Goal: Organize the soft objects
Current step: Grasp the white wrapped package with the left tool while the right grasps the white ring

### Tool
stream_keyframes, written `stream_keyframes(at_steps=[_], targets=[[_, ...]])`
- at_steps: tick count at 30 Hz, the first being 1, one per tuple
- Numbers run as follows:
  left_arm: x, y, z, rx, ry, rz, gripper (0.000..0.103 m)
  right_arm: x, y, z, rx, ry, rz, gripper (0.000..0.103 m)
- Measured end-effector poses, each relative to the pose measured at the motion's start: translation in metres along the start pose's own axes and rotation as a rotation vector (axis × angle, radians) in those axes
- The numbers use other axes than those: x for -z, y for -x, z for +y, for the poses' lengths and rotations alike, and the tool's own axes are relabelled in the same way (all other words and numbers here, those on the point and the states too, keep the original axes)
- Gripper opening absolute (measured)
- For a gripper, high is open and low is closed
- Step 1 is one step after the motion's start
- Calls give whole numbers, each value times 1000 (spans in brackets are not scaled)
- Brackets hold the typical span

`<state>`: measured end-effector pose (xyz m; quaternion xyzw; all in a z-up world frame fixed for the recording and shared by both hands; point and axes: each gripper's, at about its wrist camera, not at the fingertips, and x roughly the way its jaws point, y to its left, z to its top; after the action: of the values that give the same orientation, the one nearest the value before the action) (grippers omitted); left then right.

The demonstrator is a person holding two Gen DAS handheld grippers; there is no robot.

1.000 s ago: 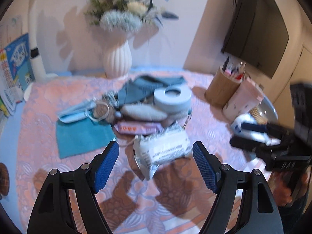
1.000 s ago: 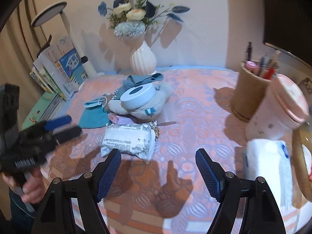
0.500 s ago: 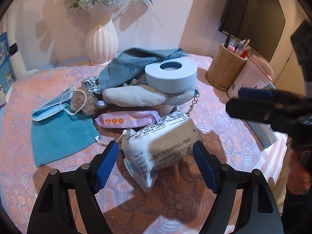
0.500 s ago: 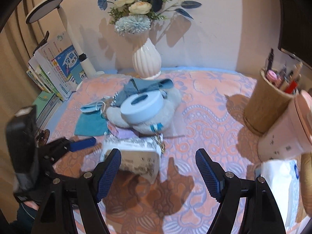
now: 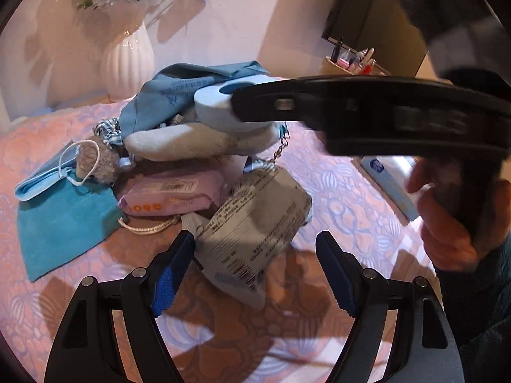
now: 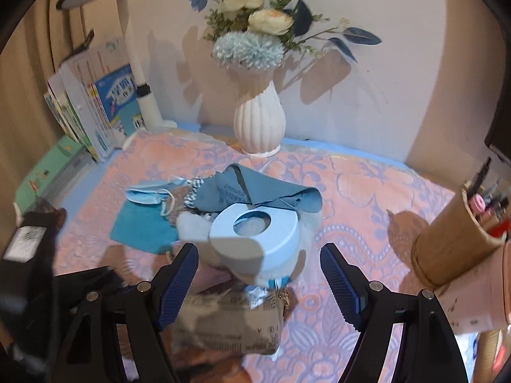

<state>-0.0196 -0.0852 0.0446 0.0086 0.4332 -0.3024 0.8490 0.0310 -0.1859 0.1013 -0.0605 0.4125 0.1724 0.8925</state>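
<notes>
closing in since a second ago: left gripper [image 5: 255, 255] now straddles the tissue pack [image 5: 255, 223], jaws wide, not gripping; pack's long axis runs diagonally. right gripper [image 6: 258, 274] empty, jaws wide.

Left claw [image 5: 255, 268] and right claw [image 6: 258, 274] both gape wide, angled downward.

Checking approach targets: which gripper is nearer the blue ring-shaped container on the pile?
Right. The right gripper hangs open just short of the blue ring-shaped container. The left gripper is open around the grey tissue pack, nearer the table's front.
</notes>
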Motion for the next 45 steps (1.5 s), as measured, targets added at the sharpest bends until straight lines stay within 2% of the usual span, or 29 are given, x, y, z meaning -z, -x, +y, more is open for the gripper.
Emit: stream_keyframes(at_steps=[5,7,9,14,17,18,19,20,24,28,30,32,35,37,41,44,45], targets=[[2,1,2,-1,5,1,77,-2,-19,3,19,14,6,77],[1,0,4,-1,11,1,77,-1,-21,3,12,10,2,66],[-2,-4,6,-12,17,7,77,1,-20,0,13,-2,-13,64],[-9,-15,6,-45,12,21,77,9,-6,-19,-65,-95,-35,60],[-11,-17,1,-61,-5,14,77,19,17,-38,-112,-162,-71,59],[-11,-16,-1,-72,-17,9,74,23,26,-44,-121,-183,-85,59],[-11,-17,-4,-83,-27,7,64,27,34,-52,-130,-207,-96,59],[-10,-17,-8,-96,-45,8,58,33,42,-61,-148,-242,-102,59],[-3,-7,-13,-125,-43,2,51,56,65,-87,-204,-329,-102,59],[13,14,-14,-154,-11,-12,50,86,77,-91,-124,-323,-87,60],[22,21,-15,-169,3,-9,50,103,74,-88,-75,-297,-61,60],[33,29,-17,-157,18,6,50,123,67,-84,-64,-283,-30,60],[50,34,-28,-91,-5,53,54,149,58,-78,-60,-270,0,60],[58,37,-39,-68,-54,73,74,164,55,-75,-60,-255,25,63],[53,36,-50,-71,-86,56,79,184,52,-71,-40,-229,87,67],[44,30,-46,-114,-49,40,80,185,57,-71,-23,-213,77,69],[42,25,-44,-116,-37,41,80,184,59,-71,-15,-209,71,75]])
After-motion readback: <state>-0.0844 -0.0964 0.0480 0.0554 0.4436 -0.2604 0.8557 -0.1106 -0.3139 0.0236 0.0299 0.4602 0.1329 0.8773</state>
